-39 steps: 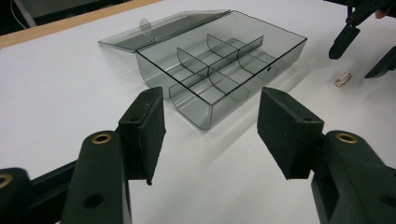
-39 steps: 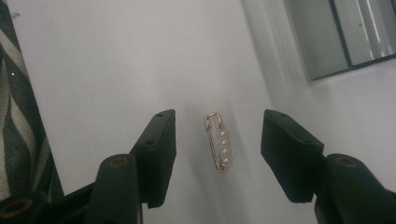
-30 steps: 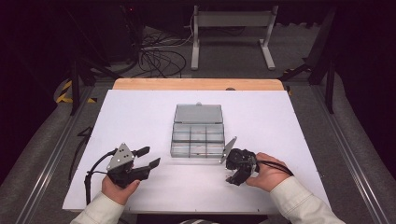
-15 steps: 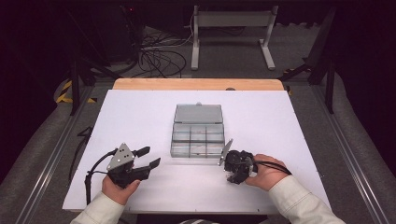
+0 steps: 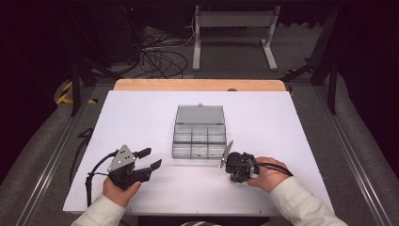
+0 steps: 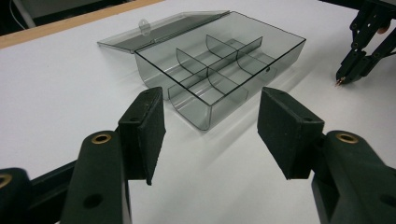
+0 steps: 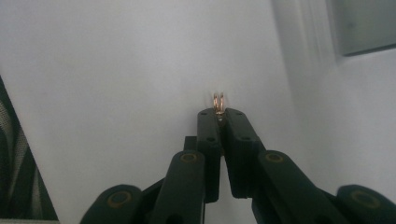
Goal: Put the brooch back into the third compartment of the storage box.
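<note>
Pickup done: right tool has just closed on what looks like a small copper ring, left tool open and empty, clear compartment box unfilled.

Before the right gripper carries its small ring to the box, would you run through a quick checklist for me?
1. Right gripper shut on the small copper ring; jaws have just been closing: ok.
2. Ring seated deep enough not to slip; it juts past the tips: cannot tell.
3. Compartment box lid open, lying flat behind: ok.
4. Compartments hold nothing: ok.
5. Left gripper open, beside the box, off the path: ok.
</note>
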The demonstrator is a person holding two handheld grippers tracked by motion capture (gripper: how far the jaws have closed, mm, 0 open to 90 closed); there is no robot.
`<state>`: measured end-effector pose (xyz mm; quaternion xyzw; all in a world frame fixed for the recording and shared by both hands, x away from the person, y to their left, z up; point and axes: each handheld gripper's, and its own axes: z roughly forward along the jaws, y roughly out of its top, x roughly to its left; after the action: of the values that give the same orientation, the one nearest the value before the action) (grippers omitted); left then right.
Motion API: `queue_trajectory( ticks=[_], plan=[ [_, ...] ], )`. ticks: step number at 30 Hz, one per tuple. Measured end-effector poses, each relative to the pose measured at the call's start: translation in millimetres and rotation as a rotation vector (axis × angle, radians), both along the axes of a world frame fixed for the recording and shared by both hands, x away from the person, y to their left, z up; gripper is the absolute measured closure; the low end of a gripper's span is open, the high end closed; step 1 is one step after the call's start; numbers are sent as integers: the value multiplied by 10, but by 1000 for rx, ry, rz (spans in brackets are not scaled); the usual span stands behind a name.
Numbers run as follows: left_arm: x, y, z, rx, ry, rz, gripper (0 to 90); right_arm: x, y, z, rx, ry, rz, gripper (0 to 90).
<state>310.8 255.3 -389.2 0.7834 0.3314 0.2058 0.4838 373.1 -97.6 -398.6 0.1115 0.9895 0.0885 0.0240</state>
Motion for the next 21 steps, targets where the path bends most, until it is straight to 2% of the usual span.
queue_trajectory(
  ticks=[9, 18, 21],
  plan=[
    [-2, -2, 0, -5, 1, 3, 421, -6, -5, 17, 11, -5, 1, 855],
    [-3, -4, 2, -4, 0, 3, 421, -24, -63, 182, 104, -38, -22, 855],
    [-4, -5, 3, -4, 0, 4, 421, -30, -65, 217, 111, -46, -21, 855]
  ],
)
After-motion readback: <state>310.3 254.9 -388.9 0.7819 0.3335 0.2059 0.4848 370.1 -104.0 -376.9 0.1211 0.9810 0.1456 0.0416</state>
